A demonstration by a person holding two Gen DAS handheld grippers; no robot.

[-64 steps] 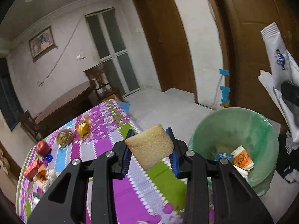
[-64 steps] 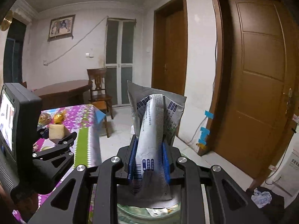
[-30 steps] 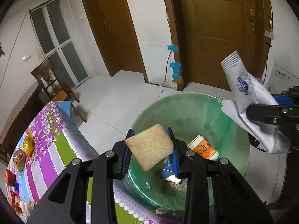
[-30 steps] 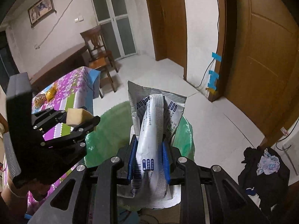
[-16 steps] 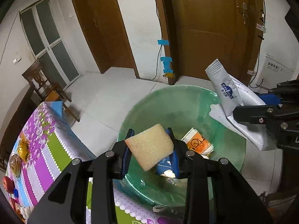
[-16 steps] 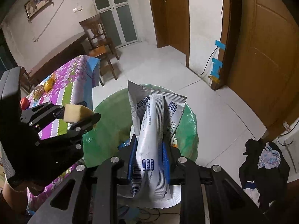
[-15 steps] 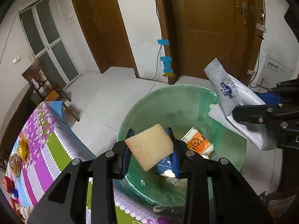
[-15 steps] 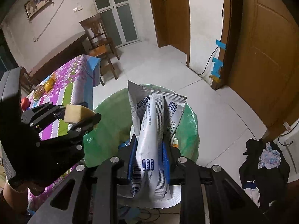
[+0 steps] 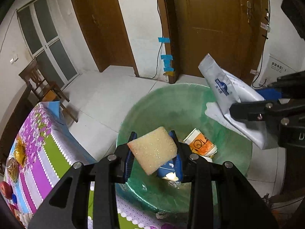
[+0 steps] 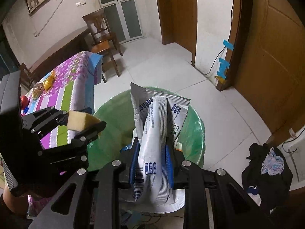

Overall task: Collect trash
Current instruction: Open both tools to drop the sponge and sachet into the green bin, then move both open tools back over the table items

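floor, one green bin (image 9: 190, 103) | left claw (image 9: 153, 152): one sponge (image 9: 152, 150) | right claw (image 10: 151, 164): wrappers (image 10: 154, 133)

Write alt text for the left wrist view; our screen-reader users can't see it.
The left claw grips a yellow sponge above a green-lined trash bin holding wrappers, while the right claw holds white packets over its rim.

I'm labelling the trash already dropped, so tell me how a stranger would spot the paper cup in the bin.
Start at the big round bin lined with a green bag, standing on the floor beside the flowered tablecloth. Look down at its bottom, just right of the sponge held in the left gripper. The paper cup lies on its side there, the only white-and-orange piece, next to a blue wrapper.
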